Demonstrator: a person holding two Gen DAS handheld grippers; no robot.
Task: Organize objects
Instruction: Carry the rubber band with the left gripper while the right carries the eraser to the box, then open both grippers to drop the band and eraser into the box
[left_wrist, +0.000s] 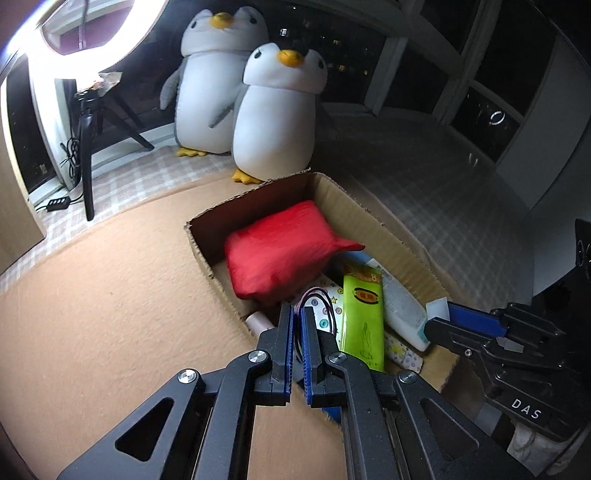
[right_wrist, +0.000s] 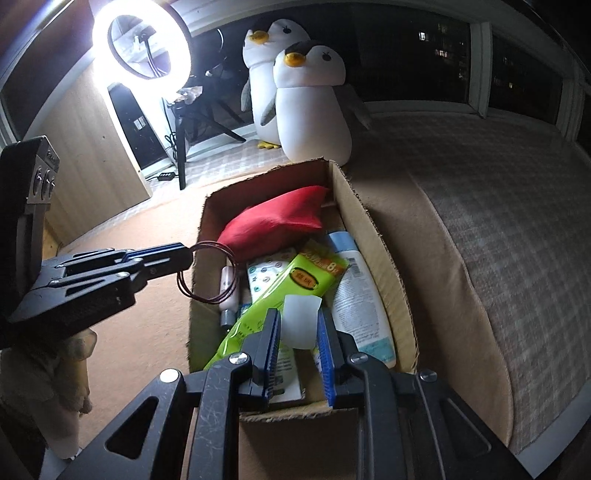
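Both tongs grip: left tongs (left_wrist: 297, 314) a wire ring (right_wrist: 207, 273), right tongs (right_wrist: 297, 325) a white piece (right_wrist: 301, 317) ("DAS" printed there).

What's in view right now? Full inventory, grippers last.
open cardboard box: 1, brown, on the tan mat
red fabric pouch: 1, red, far end of box
lime green packet: 1, green, middle of box
white plastic bottle: 1, white with blue, along box's right wall
plush penguins: 2, white and grey, behind box
ring light: 1, lit white, far left on black tripod
dark wire loop: 1, dark red, held over box's left edge
small white cup: 1, translucent white, over box
left gripper: shut on dark wire loop
right gripper: shut on small white cup
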